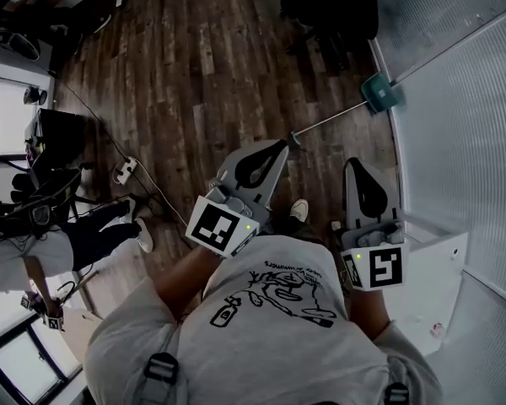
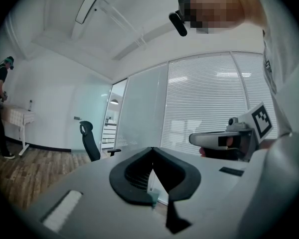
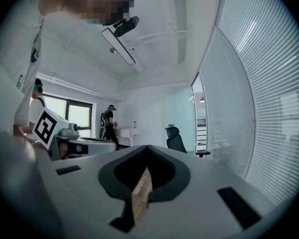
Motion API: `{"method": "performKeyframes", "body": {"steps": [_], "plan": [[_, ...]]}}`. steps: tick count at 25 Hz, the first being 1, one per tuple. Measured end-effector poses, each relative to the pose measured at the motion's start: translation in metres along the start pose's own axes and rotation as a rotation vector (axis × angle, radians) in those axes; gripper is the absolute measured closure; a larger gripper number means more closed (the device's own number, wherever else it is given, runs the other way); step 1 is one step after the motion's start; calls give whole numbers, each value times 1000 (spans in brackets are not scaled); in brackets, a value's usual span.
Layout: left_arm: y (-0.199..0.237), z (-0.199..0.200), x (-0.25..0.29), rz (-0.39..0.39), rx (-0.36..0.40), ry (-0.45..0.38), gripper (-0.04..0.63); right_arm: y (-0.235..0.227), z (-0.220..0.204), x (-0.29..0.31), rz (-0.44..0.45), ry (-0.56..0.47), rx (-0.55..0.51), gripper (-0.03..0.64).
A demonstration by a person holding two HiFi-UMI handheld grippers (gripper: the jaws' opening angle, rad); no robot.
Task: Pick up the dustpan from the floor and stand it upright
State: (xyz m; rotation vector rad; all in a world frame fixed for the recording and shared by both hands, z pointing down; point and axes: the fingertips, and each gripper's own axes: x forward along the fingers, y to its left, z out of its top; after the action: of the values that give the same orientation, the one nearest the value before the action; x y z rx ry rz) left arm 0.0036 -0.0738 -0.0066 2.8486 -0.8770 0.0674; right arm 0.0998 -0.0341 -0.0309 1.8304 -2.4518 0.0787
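dustpan point(image 1: 379, 92) by glass wall point(image 1: 464, 142), open floor point(image 1: 194, 74) leftward; left gripper point(image 1: 282, 144), right gripper point(image 1: 355, 164) clenched empty

No wording can be read: the lettering over the drawing on the person's grey shirt point(image 1: 274, 292) is too blurred, and the marker cubes point(image 1: 216, 226) bear only black-and-white squares.

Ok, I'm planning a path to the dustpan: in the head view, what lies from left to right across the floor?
Bystander → power strip → left gripper → dustpan → blinds. The right gripper overlaps the dustpan, so it is left out.
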Motion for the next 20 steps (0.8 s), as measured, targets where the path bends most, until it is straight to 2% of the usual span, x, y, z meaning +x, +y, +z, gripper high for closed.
{"method": "performKeyframes", "body": {"steps": [8, 14, 20], "plan": [[15, -53, 18, 17, -22, 60, 594, -14, -61, 19, 5, 61, 33, 615], [29, -129, 42, -2, 1, 100, 594, -26, -137, 37, 15, 86, 41, 615], [46, -197, 58, -10, -22, 121, 594, -30, -211, 53, 27, 115, 45, 615]]}}
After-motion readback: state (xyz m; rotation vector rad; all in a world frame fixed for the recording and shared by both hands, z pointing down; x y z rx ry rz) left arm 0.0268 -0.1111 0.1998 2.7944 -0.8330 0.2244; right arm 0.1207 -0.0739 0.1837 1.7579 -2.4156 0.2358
